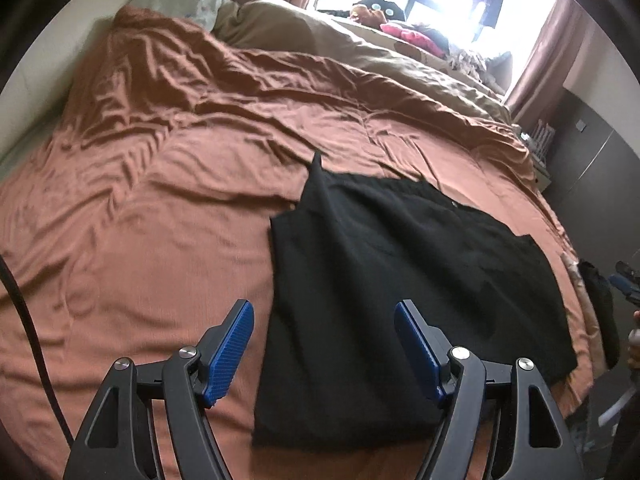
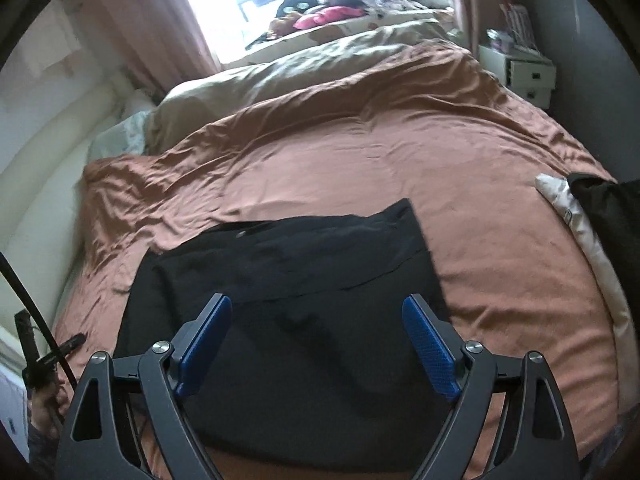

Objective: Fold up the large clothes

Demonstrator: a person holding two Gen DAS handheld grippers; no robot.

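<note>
Left tool (image 1: 324, 354): jaws apart, nothing between the blue pads, hanging above the near left edge of the black garment.
Right tool (image 2: 316, 346): jaws wide apart and empty, held over the near part of the same garment.
Black garment (image 1: 400, 280): lies folded on the bed, flat, in layers, with a pointed corner sticking out at its far side; it touches neither tool.
Bed (image 1: 160, 208): covered by a wrinkled rust-brown sheet, bare around the garment on the left and far sides.
Beige duvet (image 2: 280, 72): bunched along the far side of the bed.
Pillow (image 1: 180, 0): at the far left corner, beside the wall.
Window sill clutter (image 2: 328, 12): soft toys and a pink item under the bright window.
White drawer unit (image 2: 520, 74): stands off the bed's far right corner.
Dark cloth (image 2: 608, 220): at the right edge of the bed, atop a pale piece of fabric, well apart from the garment.
Black cable (image 1: 24, 320): crosses the left side of the left wrist view.
</note>
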